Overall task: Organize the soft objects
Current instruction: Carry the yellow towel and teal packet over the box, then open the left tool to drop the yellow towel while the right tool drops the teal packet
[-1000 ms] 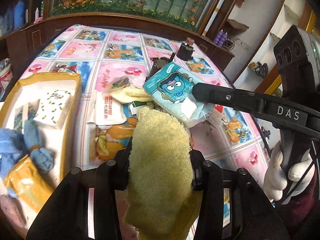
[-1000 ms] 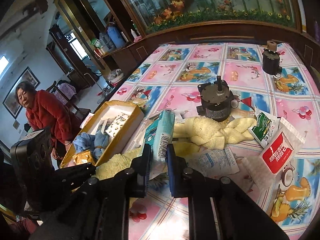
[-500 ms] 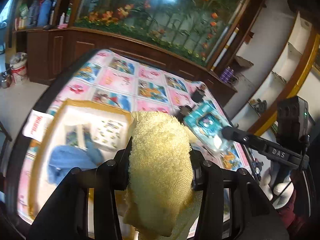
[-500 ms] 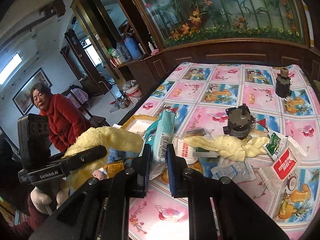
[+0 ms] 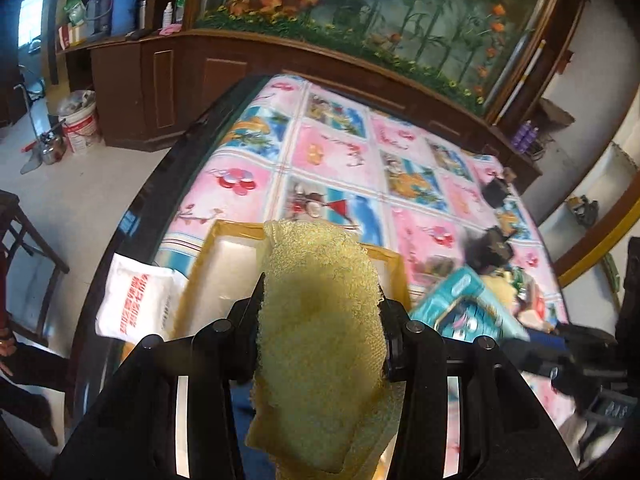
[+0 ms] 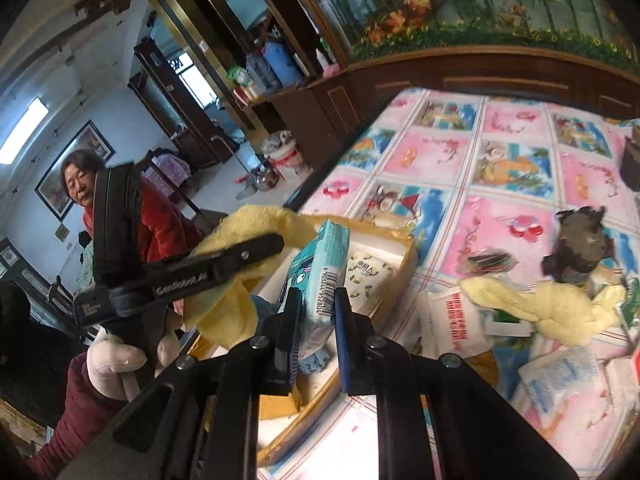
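Observation:
My left gripper (image 5: 320, 312) is shut on a yellow towel (image 5: 320, 320) and holds it above the yellow-rimmed box (image 5: 208, 256) at the table's left edge. The towel also shows in the right wrist view (image 6: 256, 220), clamped by the left gripper's fingers (image 6: 224, 264). My right gripper (image 6: 316, 312) is shut on a teal tissue pack (image 6: 324, 272), held upright over the same box (image 6: 404, 264). The pack shows blurred in the left wrist view (image 5: 460, 304). A second yellow cloth (image 6: 540, 308) lies on the table.
A white sachet (image 5: 136, 304) lies left of the box. A small patterned pack (image 6: 368, 272) and blue cloth (image 6: 312, 360) lie inside the box. White sachets (image 6: 456, 320) and a dark motor (image 6: 580, 248) lie on the flowered tablecloth. A person in red (image 6: 120, 216) stands beyond the table.
Both grippers have risen and swung left with their loads, from the pile in the table's middle to above the box.

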`<state>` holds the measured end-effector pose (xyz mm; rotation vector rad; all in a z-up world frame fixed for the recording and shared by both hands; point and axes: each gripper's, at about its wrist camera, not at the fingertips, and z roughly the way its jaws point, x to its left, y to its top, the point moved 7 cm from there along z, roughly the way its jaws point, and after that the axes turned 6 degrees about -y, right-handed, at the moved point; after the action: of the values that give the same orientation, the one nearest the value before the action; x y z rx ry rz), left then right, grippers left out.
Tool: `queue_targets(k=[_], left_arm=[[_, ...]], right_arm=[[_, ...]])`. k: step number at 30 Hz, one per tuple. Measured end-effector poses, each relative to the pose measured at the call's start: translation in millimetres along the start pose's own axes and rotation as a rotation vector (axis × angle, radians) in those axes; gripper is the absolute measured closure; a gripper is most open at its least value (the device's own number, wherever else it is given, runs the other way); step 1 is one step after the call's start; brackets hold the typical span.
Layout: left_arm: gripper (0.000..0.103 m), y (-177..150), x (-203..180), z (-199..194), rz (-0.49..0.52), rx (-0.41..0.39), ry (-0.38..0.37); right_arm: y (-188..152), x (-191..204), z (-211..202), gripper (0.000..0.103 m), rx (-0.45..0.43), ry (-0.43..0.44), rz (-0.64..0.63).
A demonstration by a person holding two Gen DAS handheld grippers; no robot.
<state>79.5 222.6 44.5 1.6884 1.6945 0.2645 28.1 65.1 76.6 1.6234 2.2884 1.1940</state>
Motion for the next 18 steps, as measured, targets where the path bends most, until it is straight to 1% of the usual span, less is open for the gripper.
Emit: queue_targets(k=[6, 10, 11, 13, 18], left_arm=[[0.059, -1.7, 32.5, 35.2, -0.013, 0.068, 0.081], [0.057, -6.7, 48.4, 50.8, -0.031, 0.103, 0.123], [0.057, -8.6, 51.6, 53.4, -0.04, 0.114, 0.126], [0.057, -10.3, 54.3, 53.3, -0.058, 0.12, 0.105], [0.057, -4.6, 52.7, 38.0, -0.083, 0.087, 0.087]], right_arm=[[-15.8, 1.1, 56.8, 0.09, 0.113, -0.004, 0.02], [-25.7, 2.0, 76.2, 0.09, 0.158, -0.02, 0.011], [-27.0, 2.5, 79.1, 0.09, 0.163, -0.024, 0.008], [-29.1, 2.8, 83.6, 0.089, 0.175, -0.036, 0.0], [-32.1, 6.2, 86.3, 0.084, 0.183, -0.064, -0.029]])
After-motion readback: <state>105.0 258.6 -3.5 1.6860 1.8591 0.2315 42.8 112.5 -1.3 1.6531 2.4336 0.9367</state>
